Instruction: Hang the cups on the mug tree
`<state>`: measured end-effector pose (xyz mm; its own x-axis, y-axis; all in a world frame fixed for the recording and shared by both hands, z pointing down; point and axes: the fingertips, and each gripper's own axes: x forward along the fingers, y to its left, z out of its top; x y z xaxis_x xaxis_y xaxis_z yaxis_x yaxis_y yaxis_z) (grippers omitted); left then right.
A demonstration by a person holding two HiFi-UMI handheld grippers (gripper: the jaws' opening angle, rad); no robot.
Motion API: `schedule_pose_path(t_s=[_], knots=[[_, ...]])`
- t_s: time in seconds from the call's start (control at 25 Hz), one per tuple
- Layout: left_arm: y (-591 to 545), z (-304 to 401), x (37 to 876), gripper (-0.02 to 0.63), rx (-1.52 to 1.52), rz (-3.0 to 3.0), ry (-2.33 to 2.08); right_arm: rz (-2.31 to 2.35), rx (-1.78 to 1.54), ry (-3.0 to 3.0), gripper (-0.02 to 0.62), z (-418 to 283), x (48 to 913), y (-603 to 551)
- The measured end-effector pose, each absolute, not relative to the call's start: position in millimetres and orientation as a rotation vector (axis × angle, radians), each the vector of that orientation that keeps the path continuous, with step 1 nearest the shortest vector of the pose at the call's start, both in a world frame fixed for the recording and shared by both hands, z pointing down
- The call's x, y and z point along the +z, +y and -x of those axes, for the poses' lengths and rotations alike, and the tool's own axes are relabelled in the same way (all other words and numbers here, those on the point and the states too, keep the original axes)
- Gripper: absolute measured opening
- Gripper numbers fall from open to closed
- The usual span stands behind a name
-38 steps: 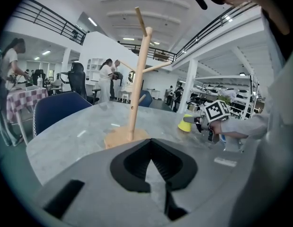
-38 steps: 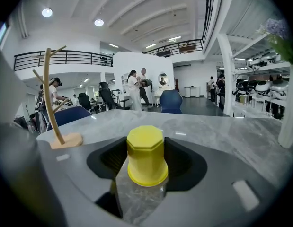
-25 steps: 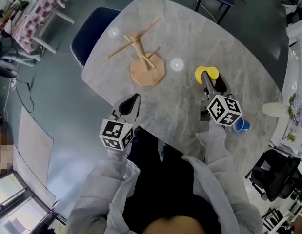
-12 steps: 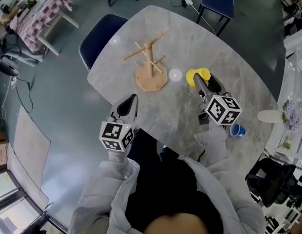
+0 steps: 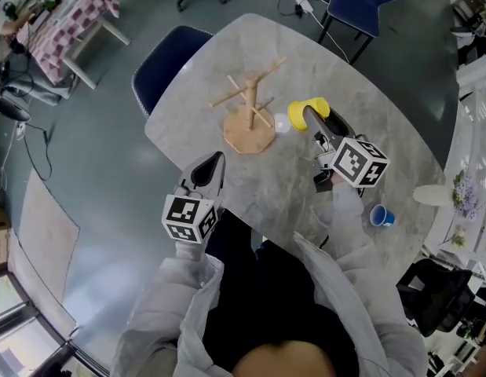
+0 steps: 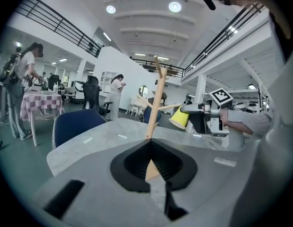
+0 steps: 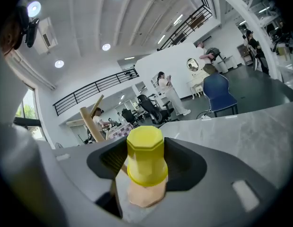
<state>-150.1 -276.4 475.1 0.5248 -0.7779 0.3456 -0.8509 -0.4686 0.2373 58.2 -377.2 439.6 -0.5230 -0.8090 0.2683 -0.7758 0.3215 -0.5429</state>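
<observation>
Yellow cup [image 5: 307, 107] clamped inside right tool [image 5: 312, 119].

Between the jaws of our right gripper [image 7: 145, 168], the yellow cup [image 7: 145, 148] shows us no handle. Ahead and to the left of that gripper, the mug tree [image 7: 91, 118] is cut off low down by the gripper's own body. Behind it to the right, the blue cup [image 5: 381, 215] is too small for us to make out any detail.

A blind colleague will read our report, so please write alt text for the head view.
Seen from above, the right gripper holds a yellow cup beside a bare wooden mug tree standing on a grey table. The left gripper hangs empty at the table's near edge; a blue cup sits farther right.
</observation>
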Motion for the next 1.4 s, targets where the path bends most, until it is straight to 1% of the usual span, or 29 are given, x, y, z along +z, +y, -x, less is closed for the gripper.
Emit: schedule_pose_path(t_s=[0.2, 0.4, 0.64, 0.96, 1.4], knots=[[-296, 177, 479, 0.006, 0.269, -2.380, -1.337, 1.439, -1.058, 2.485, 0.249, -20, 441, -412], [-286, 163, 483, 0.006, 0.282, -2.386, -1.323, 1.405, -1.094, 2.468, 0.249, -25, 449, -416], [-294, 183, 489, 0.006, 0.292, -2.365, -1.327, 1.298, -1.223, 2.431, 0.249, 7, 466, -429], [-293, 185, 500, 0.006, 0.318, -2.328, -1.335, 1.143, -1.402, 2.353, 0.249, 18, 490, -425], [-287, 183, 509, 0.006, 0.338, -2.319, -1.306, 1.064, -1.575, 2.156, 0.244, 17, 517, -419]])
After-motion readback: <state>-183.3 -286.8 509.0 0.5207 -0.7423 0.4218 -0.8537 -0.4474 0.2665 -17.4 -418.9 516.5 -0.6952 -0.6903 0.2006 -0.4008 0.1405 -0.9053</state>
